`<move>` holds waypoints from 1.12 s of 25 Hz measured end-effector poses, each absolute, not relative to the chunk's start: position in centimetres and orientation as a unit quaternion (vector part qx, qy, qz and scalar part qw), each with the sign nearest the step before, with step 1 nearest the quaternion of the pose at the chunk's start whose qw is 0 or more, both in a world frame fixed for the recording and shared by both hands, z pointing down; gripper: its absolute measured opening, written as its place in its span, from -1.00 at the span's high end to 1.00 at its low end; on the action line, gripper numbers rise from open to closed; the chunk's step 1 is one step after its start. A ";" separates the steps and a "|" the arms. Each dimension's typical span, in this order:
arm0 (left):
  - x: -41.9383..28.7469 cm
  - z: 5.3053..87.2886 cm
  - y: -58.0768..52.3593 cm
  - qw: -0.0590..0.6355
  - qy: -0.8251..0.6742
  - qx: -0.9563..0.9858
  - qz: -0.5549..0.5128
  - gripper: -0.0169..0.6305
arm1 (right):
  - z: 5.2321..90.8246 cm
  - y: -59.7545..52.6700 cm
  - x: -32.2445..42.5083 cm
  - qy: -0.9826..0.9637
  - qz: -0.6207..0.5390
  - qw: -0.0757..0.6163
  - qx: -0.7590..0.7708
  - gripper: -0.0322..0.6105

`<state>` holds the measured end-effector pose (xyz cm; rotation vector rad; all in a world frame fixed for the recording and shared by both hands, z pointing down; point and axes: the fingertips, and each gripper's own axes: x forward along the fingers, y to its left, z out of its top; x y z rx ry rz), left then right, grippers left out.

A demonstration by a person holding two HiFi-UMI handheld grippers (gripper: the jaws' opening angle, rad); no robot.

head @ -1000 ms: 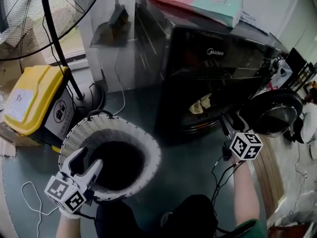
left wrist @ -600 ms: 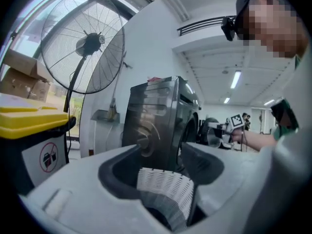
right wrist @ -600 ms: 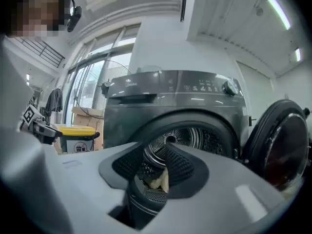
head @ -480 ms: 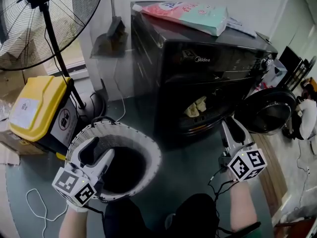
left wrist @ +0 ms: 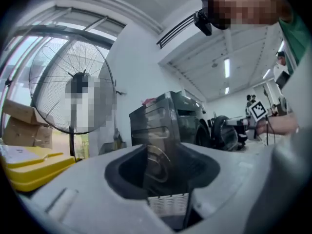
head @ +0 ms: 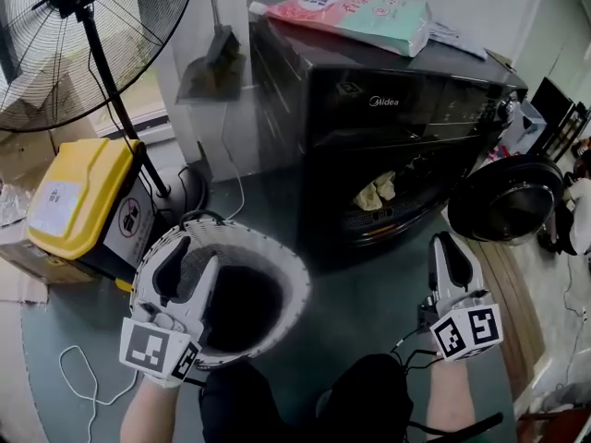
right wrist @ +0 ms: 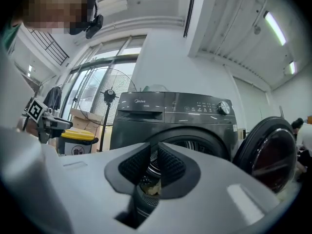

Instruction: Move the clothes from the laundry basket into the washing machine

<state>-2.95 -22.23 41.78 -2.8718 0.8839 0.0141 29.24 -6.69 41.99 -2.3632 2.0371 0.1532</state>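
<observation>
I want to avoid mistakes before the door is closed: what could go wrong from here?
1. A pale cloth lies at the mouth of the drum; the door might pinch it when shut.
2. A white cable loops on the floor beside the basket; feet could catch it.

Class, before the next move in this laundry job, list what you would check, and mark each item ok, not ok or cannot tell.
1. Round door of the dark grey washing machine open: ok.
2. Pale clothes lie inside it: ok.
3. White woven laundry basket emptied: cannot tell, inside too dark.
4. Left gripper empty, jaws closing: ok.
5. Right gripper empty and shut: ok.
</observation>
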 end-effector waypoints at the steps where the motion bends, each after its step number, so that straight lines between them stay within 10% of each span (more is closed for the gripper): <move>1: -3.0 41.8 -22.3 0.069 0.296 -0.953 0.005 0.39 | 42.1 -6.7 29.2 0.651 0.052 0.008 -0.757 0.77; 28: -5.3 42.0 -22.3 0.061 0.322 -0.945 0.001 0.40 | 40.7 -6.5 27.8 0.650 0.106 -0.020 -0.752 0.77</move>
